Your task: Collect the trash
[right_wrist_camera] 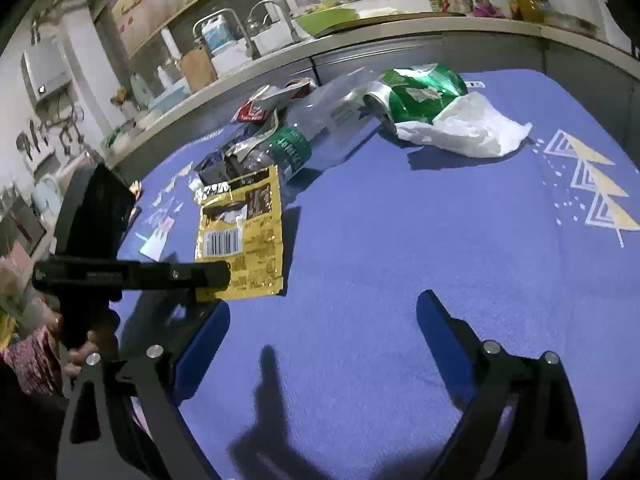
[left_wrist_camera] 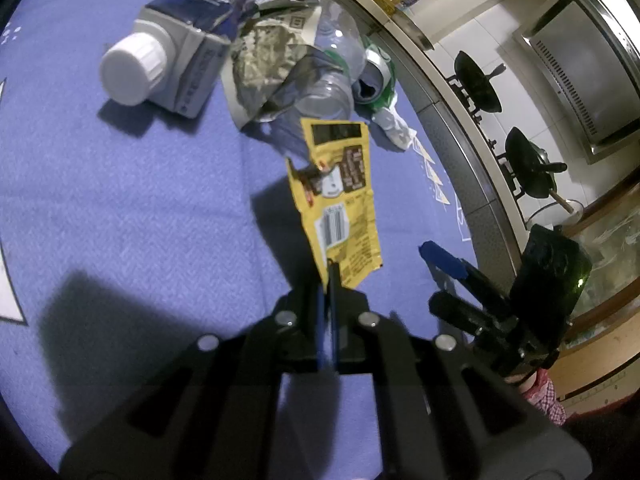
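Observation:
A yellow snack wrapper (left_wrist_camera: pixel 340 192) hangs above the blue tablecloth (left_wrist_camera: pixel 120 208), and my left gripper (left_wrist_camera: pixel 330 274) is shut on its lower edge. In the right wrist view the same wrapper (right_wrist_camera: pixel 240 232) sticks out of the left gripper (right_wrist_camera: pixel 224 276) at the left. My right gripper (right_wrist_camera: pixel 324 314) is open and holds nothing; its blue fingers (right_wrist_camera: pixel 438 312) stand wide over bare cloth. It also shows in the left wrist view as the right gripper (left_wrist_camera: pixel 434 280), to the right of the wrapper. Behind lies a trash pile: a milk carton (left_wrist_camera: pixel 188 52), a clear bottle (left_wrist_camera: pixel 332 80), a green can (right_wrist_camera: pixel 420 92) and a white plastic bag (right_wrist_camera: pixel 468 128).
A red wrapper (right_wrist_camera: pixel 260 108) and a crumpled foil packet (left_wrist_camera: pixel 264 56) lie in the pile. Past the table's far edge runs a kitchen counter with pans on a stove (left_wrist_camera: pixel 476 80), a range hood (left_wrist_camera: pixel 580 68) and a sink with taps (right_wrist_camera: pixel 256 28).

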### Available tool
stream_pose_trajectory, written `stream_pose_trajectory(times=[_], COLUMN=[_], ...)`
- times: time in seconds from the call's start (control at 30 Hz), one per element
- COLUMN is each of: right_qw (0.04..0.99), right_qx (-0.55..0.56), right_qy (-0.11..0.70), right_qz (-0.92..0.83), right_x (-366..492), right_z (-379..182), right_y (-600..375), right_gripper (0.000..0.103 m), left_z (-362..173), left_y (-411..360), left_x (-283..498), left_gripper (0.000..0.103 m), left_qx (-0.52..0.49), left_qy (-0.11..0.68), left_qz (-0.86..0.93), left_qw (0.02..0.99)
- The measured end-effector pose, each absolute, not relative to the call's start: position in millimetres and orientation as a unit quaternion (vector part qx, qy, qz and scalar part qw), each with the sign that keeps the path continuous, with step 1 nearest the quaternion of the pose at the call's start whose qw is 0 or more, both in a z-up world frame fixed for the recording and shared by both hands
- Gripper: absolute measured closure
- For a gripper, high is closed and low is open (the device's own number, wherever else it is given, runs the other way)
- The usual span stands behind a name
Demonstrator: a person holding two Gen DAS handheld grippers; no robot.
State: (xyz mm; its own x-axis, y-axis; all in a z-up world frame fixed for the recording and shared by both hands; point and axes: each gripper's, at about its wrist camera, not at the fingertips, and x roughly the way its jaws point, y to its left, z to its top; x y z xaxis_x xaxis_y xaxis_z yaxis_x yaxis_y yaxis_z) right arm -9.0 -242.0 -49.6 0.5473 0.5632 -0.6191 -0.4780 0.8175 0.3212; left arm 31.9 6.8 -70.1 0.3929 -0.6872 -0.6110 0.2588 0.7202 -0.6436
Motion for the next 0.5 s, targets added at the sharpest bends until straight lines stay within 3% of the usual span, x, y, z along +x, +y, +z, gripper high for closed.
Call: stream_pose_trajectory(times=[0.5], right_qw=[0.902], right_qx=[0.099], right_qy=[0.36], right_qz=[0.214], right_x=[13], right_z=[-31], right_y=[-283], right_gripper=[0.017], left_z=[-70], left_y=[7], left_x=[30], left_gripper=[0.1], left_qx=[-0.232], left_qy=[0.466], left_qz=[-0.295], left_qw=[0.801])
